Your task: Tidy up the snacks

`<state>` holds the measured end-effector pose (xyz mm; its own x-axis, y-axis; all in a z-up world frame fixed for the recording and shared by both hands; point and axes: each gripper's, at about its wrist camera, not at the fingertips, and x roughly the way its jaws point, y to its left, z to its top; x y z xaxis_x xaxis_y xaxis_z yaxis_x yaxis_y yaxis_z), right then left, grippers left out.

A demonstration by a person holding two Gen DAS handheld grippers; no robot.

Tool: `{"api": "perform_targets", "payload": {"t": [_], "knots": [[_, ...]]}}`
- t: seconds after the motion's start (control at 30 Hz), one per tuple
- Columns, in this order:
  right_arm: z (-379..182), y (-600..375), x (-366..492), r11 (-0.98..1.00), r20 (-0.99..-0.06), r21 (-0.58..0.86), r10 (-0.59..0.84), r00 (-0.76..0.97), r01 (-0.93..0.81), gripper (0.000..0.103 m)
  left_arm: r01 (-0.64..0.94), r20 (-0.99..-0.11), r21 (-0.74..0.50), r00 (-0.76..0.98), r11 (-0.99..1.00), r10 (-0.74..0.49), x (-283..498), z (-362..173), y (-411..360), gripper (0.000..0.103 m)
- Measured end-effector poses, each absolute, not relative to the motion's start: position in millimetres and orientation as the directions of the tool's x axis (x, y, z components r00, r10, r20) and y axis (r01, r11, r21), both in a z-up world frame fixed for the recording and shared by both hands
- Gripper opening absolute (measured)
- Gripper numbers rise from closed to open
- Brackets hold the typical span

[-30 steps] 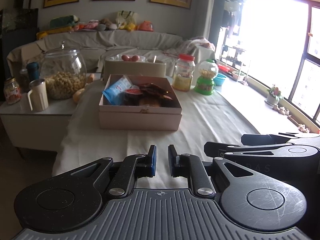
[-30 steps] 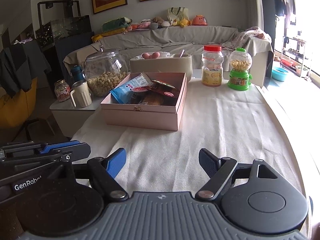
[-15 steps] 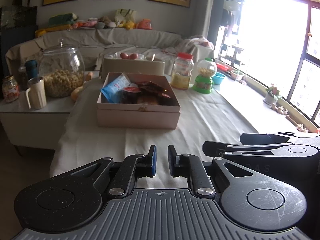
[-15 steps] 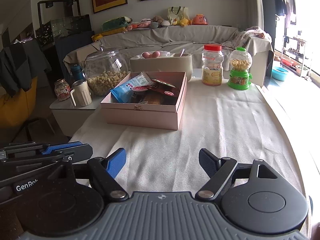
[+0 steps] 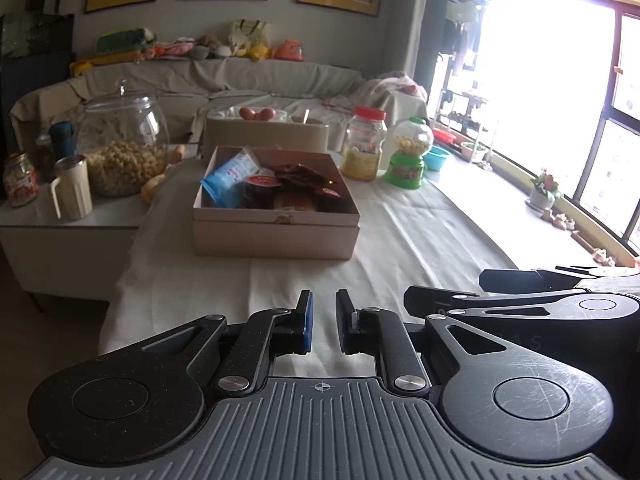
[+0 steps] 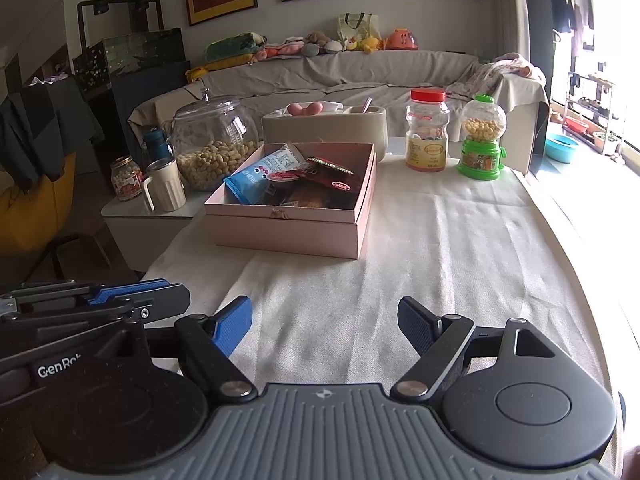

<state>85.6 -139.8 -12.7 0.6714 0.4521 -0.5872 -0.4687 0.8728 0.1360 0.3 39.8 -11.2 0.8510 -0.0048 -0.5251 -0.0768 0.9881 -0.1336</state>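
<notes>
Your left gripper (image 5: 323,322) sits at the bottom centre of its view, clenched nearly closed with nothing between the blue pads, low over the white tablecloth (image 5: 400,248). Your right gripper (image 6: 325,326) is spread wide and empty, also at the bottom of its frame. The pink box (image 5: 276,232) stands in the middle of both views, well apart from both tools, with the blue packet (image 5: 230,176) leaning at its left end and dark wrappers (image 5: 304,178) piled beside it. The snacks look gathered already, so judge whether any need straightening. If you go in, lead with the wide right tool, come from above the box rim, and open the left before reaching. Mind the red-lidded jar (image 6: 427,136) and green dispenser (image 6: 482,144) upper right.
</notes>
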Motion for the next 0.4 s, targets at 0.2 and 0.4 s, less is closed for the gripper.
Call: {"api": "perform_targets", "payload": {"t": [0.2, 0.4], "knots": [[-13.4, -141.1, 84.7, 0.873, -0.59, 0.14, 0.453, 0.668, -0.467, 0.081, -0.076, -0.527, -0.147, 0.85, 0.986, -0.013, 1.4, -13.1, 40.8, 0.016], [-15.6, -141.8, 88.3, 0.874, -0.598, 0.15, 0.452, 0.662, -0.461, 0.081, -0.083, -0.523, -0.153, 0.852, 0.985, -0.01, 1.9, -14.9, 43.3, 0.016]]}}
